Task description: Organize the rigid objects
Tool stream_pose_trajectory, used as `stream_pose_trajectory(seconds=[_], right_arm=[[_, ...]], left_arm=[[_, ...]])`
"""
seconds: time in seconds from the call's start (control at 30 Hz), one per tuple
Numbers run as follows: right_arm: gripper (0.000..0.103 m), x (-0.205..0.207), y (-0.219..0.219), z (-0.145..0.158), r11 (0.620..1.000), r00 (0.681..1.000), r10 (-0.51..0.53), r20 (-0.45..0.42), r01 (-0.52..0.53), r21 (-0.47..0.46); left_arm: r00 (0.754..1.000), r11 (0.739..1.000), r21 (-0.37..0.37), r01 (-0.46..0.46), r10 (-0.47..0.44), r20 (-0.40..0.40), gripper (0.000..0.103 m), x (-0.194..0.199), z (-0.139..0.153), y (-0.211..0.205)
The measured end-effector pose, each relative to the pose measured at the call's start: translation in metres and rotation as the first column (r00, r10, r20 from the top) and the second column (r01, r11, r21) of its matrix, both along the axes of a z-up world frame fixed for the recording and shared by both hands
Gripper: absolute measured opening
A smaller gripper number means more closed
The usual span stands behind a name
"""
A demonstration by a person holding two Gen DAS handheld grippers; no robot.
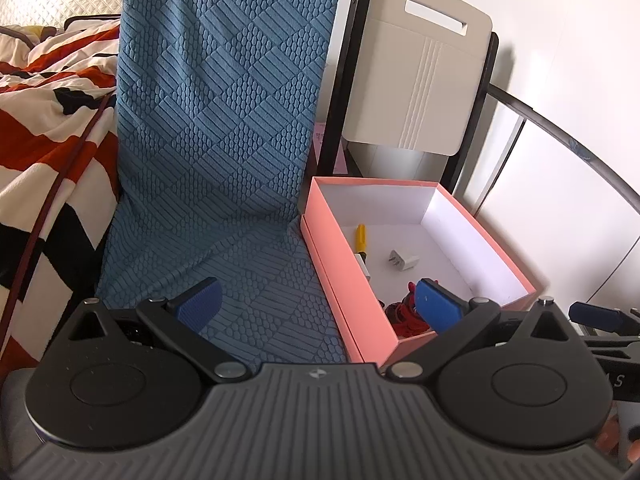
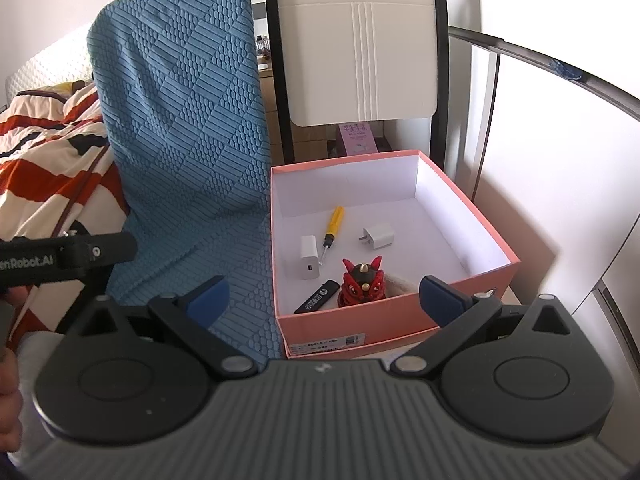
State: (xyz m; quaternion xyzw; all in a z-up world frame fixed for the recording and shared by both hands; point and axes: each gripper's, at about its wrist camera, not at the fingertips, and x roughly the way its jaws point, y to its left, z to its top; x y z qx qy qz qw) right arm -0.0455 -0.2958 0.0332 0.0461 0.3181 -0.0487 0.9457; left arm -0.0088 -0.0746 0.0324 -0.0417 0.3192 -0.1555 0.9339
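Blue textured chair cover [image 2: 180, 112]; striped blanket [image 1: 48, 128] left; white chair back [image 2: 356, 44].

Pink box [image 2: 400, 320] sits beside blue-covered chair seat [image 2: 224, 248].

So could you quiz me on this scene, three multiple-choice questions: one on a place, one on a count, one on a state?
1. Where is the yellow screwdriver?
A. in the pink box
B. on the blue cushion
C. on the bed

2. How many white chargers are in the box?
A. one
B. two
C. four

3. How are the right tongs?
A. shut on the red figurine
B. shut, empty
C. open, empty

Answers: 1 A, it lies on the box floor; 2 B, one upright block, one plug cube; 3 C, fingers wide apart, nothing between.
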Motion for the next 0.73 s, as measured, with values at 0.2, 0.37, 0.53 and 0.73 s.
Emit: stream_pose_trajectory(seconds=[0.2,0.37,0.53,0.73], right_arm=[[0.103,0.0011,0.0001,-0.0009,1.0,1.0,-0.001,-0.005,0.002,0.008],[0.103,0.0015,0.0005,-0.0027,1.0,1.0,-0.006,-0.007,0.006,0.003],[0.103,0.0041,0.001,-0.0021,1.0,1.0,-0.012,-0.003,0.012,-0.002],[0.103,0.004,0.0016,-0.0008,1.0,1.0,-0.005,0.0,0.005,-0.008]], left_arm=[[1.0,1.0,0.005,0.005,-0.005,0.0,0.103,0.0003,-0.0007,0.0003],[1.0,1.0,0.006,0.014,-0.014,0.001,0.103,0.0002,-0.0016,0.0001],[1.0,1.0,0.01,0.016,-0.016,-0.001,0.103,0.0001,-0.0017,0.0003],[1.0,1.0,0.005,0.015,-0.015,0.004,0.103,-0.0011,0.0002,0.0009]])
